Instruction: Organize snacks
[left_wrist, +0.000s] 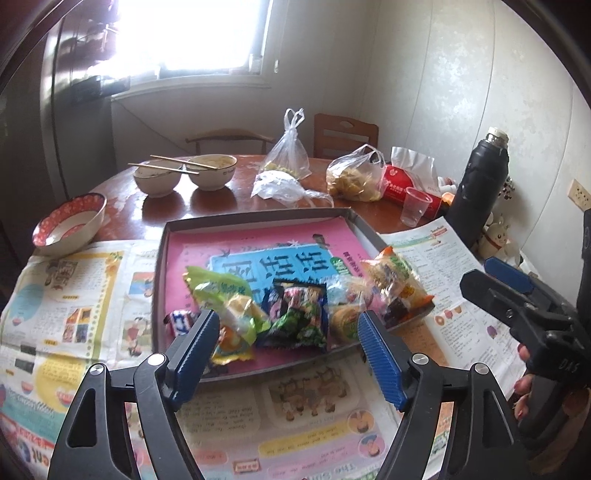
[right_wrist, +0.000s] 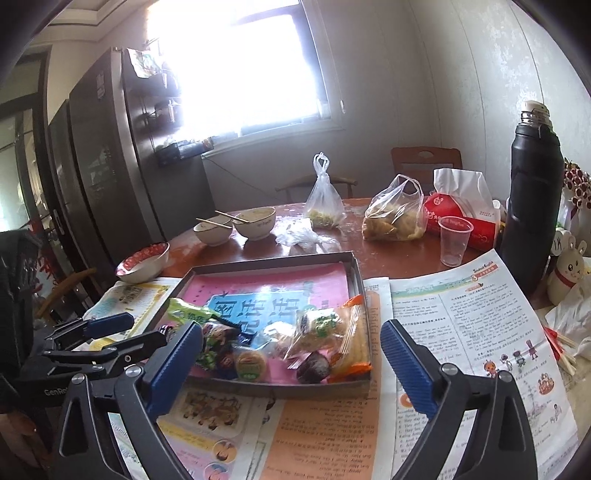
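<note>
Looking along my left gripper (left_wrist: 286, 328), I see its ribbed blue pads (left_wrist: 380, 360) spread wide with nothing between them, poised above the near edge of the tray (left_wrist: 258, 373). My right gripper (right_wrist: 291, 354) is likewise spread and empty, its pads (right_wrist: 406, 369) framing the tray's near right corner; in the left view it sits off to the right, over the newspaper (left_wrist: 458, 280), jaws nearly together at that angle (so I trust its own camera).

The tray is a shallow grey cardboard rectangle lined with a pink and blue printed sheet. The snacks (left_wrist: 295, 306) lie heaped along its near side, all in crinkly film. A green pouch (left_wrist: 218, 291) lies at the left. A dark glossy packet (left_wrist: 295, 314) sits in the middle. A round yellow cake (left_wrist: 341, 319) is in clear wrap. A bigger clear bag with orange trim (left_wrist: 397, 280) leans on the right wall. A small blue-and-white sweet (left_wrist: 181, 321) lies by the left wall.

The tray rests on glossy children's newspaper spread over a round polished wooden table (left_wrist: 229, 205). Farther back stand two white ceramic bowls (left_wrist: 184, 177) with chopsticks (left_wrist: 162, 168) across them, a red-rimmed bowl (left_wrist: 68, 225), knotted thin plastic bags (left_wrist: 288, 151), a clear cup (left_wrist: 415, 205), a red tissue pack (left_wrist: 402, 177) and a matte black flask (left_wrist: 480, 184).
</note>
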